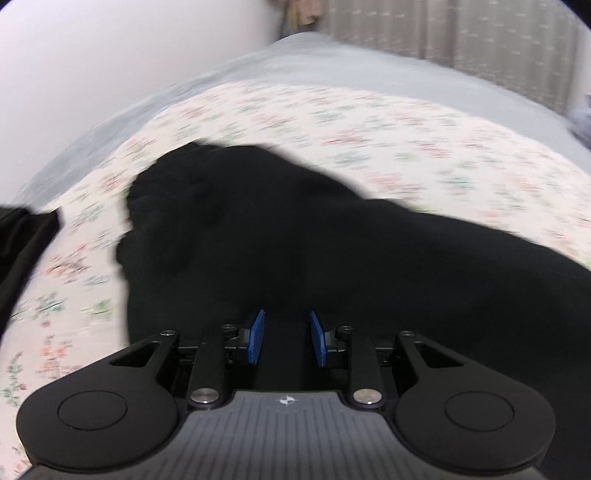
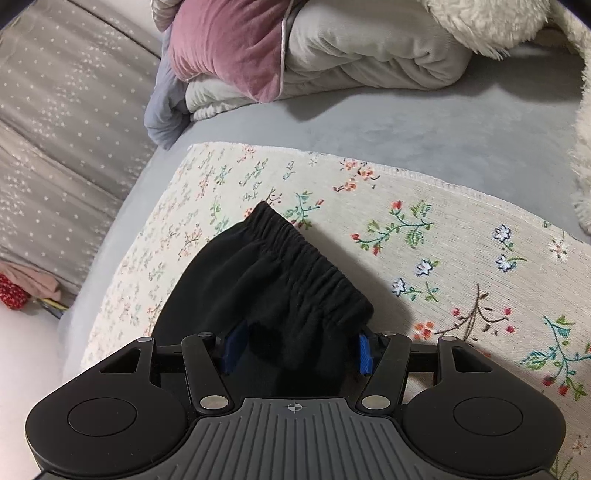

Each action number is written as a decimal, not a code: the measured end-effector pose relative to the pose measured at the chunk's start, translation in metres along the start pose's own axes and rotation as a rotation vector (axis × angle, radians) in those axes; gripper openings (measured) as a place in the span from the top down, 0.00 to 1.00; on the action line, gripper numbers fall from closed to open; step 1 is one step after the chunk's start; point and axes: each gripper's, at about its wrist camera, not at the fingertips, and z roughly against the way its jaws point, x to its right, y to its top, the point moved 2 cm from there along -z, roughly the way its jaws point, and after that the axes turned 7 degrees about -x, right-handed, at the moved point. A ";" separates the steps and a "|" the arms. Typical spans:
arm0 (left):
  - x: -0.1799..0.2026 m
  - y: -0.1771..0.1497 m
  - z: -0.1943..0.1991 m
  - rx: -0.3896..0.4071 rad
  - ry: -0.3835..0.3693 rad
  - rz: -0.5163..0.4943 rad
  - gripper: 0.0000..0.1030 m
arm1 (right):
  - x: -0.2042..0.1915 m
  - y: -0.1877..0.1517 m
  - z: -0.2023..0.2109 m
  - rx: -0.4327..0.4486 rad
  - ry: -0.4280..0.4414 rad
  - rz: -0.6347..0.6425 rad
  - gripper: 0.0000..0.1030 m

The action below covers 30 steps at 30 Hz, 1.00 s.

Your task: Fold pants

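The black pants lie on a floral cloth spread over a bed. In the left wrist view, which is blurred by motion, my left gripper hovers over the dark fabric. Its blue pads stand apart, and I see no fabric pinched between them. In the right wrist view the pants end in a gathered elastic waistband. That waistband is raised slightly and casts a shadow on the floral cloth. My right gripper is shut on a thick bunch of pants just below the waistband.
A grey sheet surrounds the floral cloth. A pink cushion, a folded quilt and a white fluffy blanket pile up at the far end. Another black cloth shows at the left edge. A curtain hangs behind.
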 end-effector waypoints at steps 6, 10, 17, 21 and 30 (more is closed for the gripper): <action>-0.013 -0.021 -0.001 0.017 0.041 -0.086 0.62 | 0.001 0.001 -0.001 0.019 0.011 -0.045 0.41; -0.017 -0.029 0.003 0.030 0.075 -0.118 0.62 | 0.004 0.005 -0.003 0.015 0.043 -0.084 0.39; -0.021 -0.028 0.008 0.026 0.069 -0.113 0.62 | 0.005 0.007 -0.005 0.017 0.033 -0.087 0.68; -0.027 -0.027 0.015 0.032 0.033 -0.079 0.62 | 0.002 0.005 -0.002 0.036 0.011 -0.069 0.72; -0.048 -0.023 0.035 0.073 -0.084 0.028 0.62 | -0.024 0.000 0.021 0.182 -0.063 0.064 0.76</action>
